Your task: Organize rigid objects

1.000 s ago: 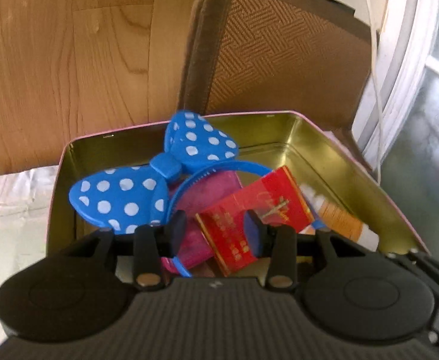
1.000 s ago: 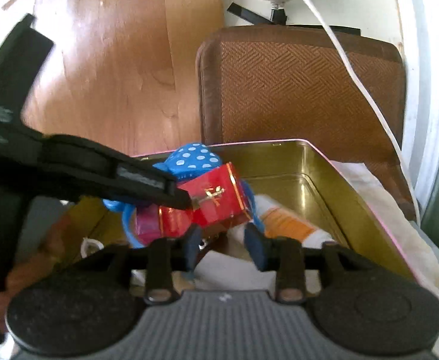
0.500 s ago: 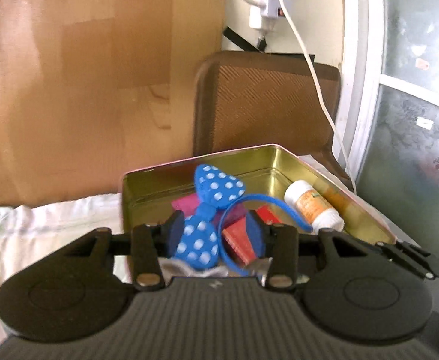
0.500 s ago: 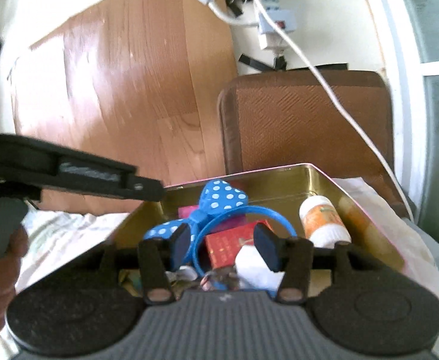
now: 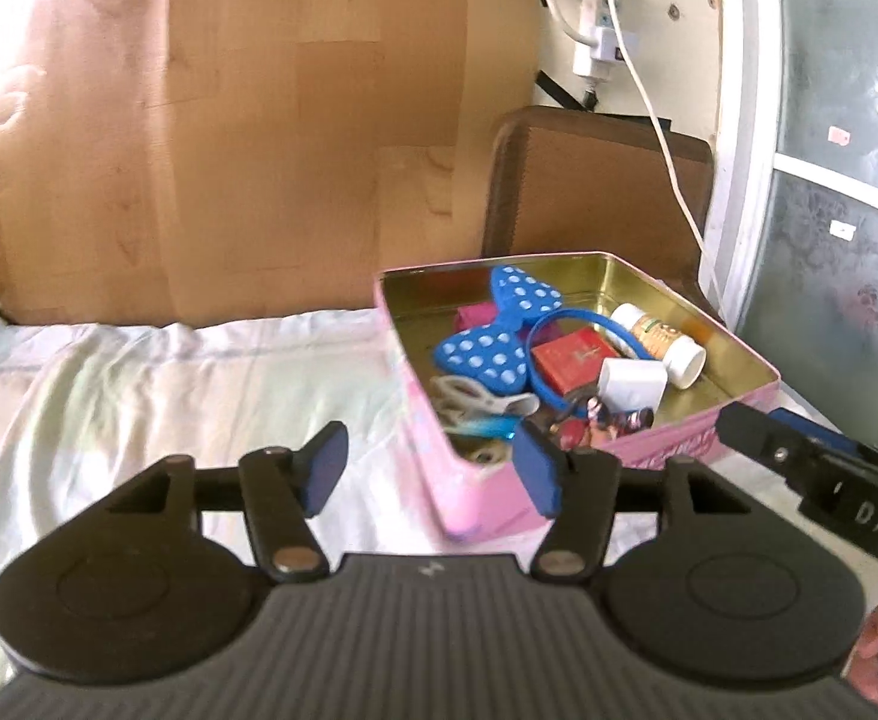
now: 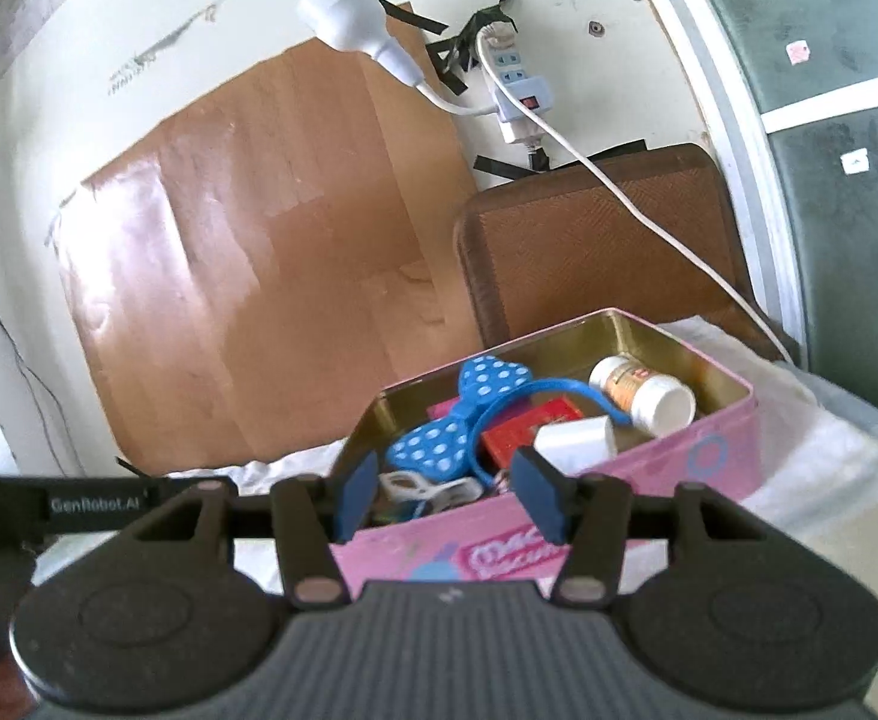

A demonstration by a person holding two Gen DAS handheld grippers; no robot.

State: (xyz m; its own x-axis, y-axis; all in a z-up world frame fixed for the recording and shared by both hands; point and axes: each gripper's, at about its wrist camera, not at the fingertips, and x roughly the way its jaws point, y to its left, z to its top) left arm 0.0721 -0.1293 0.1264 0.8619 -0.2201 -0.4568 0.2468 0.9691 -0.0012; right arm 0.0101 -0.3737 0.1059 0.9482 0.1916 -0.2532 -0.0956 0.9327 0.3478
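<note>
A pink tin box [image 5: 487, 501] with a gold inside stands on the bed, also in the right wrist view [image 6: 667, 468]. In it lie a blue polka-dot bow headband [image 5: 487, 354], a red box [image 5: 571, 357], a white-capped bottle [image 5: 661, 339], a white block [image 5: 631, 384] and white scissors [image 5: 475, 399]. My left gripper [image 5: 433, 468] is open and empty, back from the tin's near left corner. My right gripper [image 6: 448, 495] is open and empty, in front of the tin's near wall.
A pale sheet [image 5: 169, 396] covers the bed left of the tin. A brown chair back [image 5: 601, 180] stands behind the tin. A wood-look panel [image 5: 229, 132] covers the wall. A white cable [image 6: 649, 222] hangs from a power strip. A window [image 5: 841, 150] is at right.
Both grippers have pulled back and up from the tin. The left gripper has let go of the red box, which now lies in the tin. Both jaws have opened wider.
</note>
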